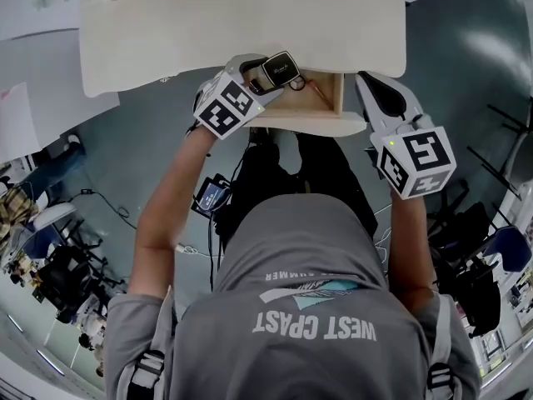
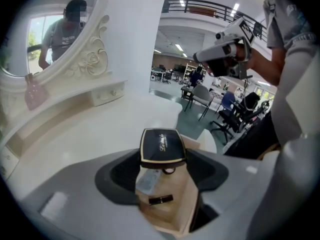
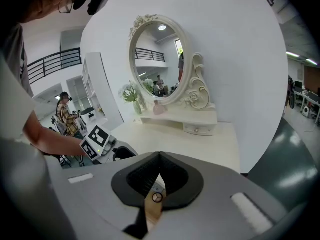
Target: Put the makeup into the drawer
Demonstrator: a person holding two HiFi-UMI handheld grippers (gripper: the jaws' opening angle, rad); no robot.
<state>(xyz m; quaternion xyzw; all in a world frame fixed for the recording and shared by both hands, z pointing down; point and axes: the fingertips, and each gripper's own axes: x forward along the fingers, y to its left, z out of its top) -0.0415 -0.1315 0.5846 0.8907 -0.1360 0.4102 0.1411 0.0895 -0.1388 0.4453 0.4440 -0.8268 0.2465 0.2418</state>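
A black makeup compact [image 1: 281, 69] with gold trim is clamped at its rear edge between the jaws of my left gripper [image 1: 268, 75]. It hangs just above the open wooden drawer [image 1: 323, 98] at the front of the white vanity table [image 1: 241, 23]. In the left gripper view the compact [image 2: 162, 146] covers the drawer's far end. Below it the drawer [image 2: 185, 204] holds a dark tube [image 2: 161, 200], a clear packet [image 2: 149, 180] and a small ring. My right gripper [image 1: 372, 82] hovers at the drawer's right corner, its jaws together and nothing held.
An oval mirror [image 3: 160, 59] with a carved frame stands at the back of the table, with a pink bottle [image 3: 159, 108], a vase of flowers [image 3: 131, 96] and a small drawer box [image 3: 200, 129]. Office chairs [image 2: 202, 96] stand beyond the table's end.
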